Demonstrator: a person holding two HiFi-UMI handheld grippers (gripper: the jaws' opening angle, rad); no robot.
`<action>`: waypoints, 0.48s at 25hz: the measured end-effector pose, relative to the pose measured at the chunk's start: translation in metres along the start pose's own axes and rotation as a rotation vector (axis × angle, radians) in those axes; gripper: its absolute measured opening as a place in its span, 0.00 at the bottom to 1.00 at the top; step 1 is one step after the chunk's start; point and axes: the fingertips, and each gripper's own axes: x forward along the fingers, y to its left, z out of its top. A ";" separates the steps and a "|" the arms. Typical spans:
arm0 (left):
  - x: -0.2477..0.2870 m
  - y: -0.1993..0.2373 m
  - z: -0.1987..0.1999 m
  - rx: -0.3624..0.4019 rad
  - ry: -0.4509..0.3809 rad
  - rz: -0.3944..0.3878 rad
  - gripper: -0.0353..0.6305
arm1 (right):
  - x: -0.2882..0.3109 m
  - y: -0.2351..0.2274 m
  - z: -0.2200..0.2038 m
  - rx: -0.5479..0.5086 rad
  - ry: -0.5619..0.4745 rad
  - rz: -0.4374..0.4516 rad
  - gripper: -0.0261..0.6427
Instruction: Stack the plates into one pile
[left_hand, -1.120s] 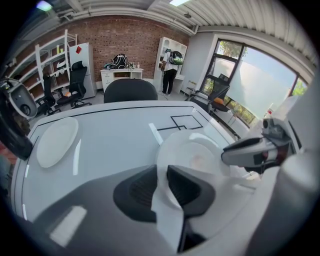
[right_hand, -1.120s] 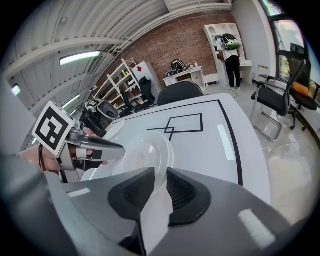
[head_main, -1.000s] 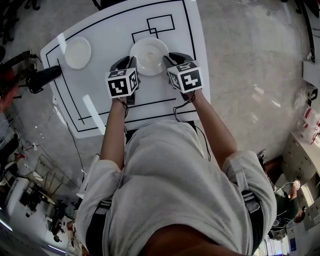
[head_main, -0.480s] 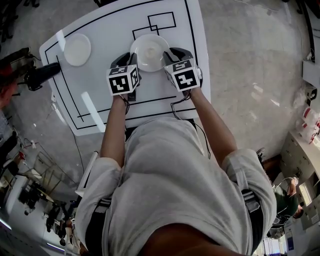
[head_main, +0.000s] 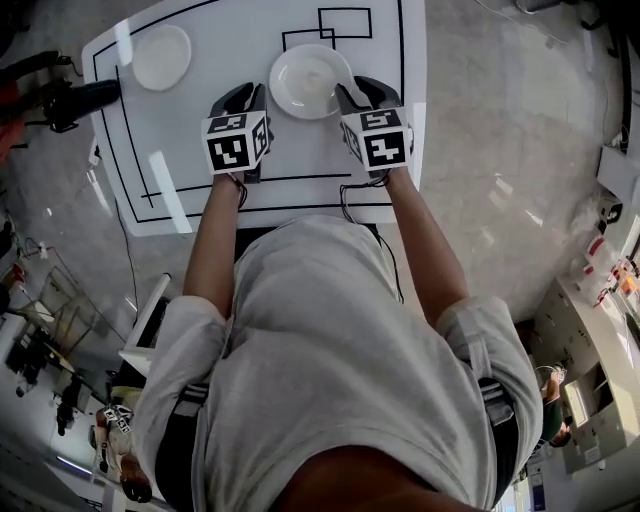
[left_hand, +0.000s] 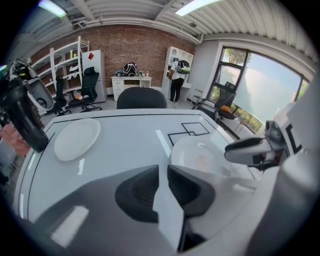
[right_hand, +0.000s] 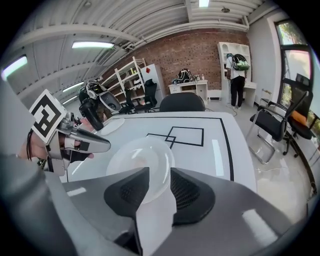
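A large white plate (head_main: 308, 80) lies on the white table (head_main: 200, 150), between my two grippers. A smaller white plate (head_main: 161, 57) lies alone at the far left corner. My right gripper (head_main: 352, 90) is at the large plate's right rim. In the right gripper view its jaws (right_hand: 160, 170) have just been opening and now stand apart, with the plate's (right_hand: 142, 155) near rim loose in the gap. My left gripper (head_main: 243, 95) is just left of the plate and apart from it. Its jaws (left_hand: 163, 167) show a narrow gap with nothing in it. The plate (left_hand: 200, 155) lies to their right.
A black device (head_main: 75, 100) reaches over the table's left edge, close to the small plate (left_hand: 76, 139). Black lines and two overlapping squares (head_main: 330, 25) are marked on the tabletop. A black office chair (left_hand: 141, 97) stands behind the far edge.
My left gripper has drawn back to the left, off the large plate's rim. The right gripper's jaws have spread wider around the other rim. The plate has stayed on the table.
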 end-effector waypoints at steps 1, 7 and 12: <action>-0.005 0.004 0.000 -0.011 -0.010 0.000 0.13 | -0.001 0.005 0.003 -0.023 -0.003 0.003 0.24; -0.047 0.017 -0.009 0.014 -0.038 -0.015 0.10 | -0.012 0.032 0.023 -0.112 -0.058 0.002 0.23; -0.072 0.026 -0.012 0.135 -0.056 -0.057 0.08 | -0.018 0.058 0.053 -0.115 -0.163 0.024 0.08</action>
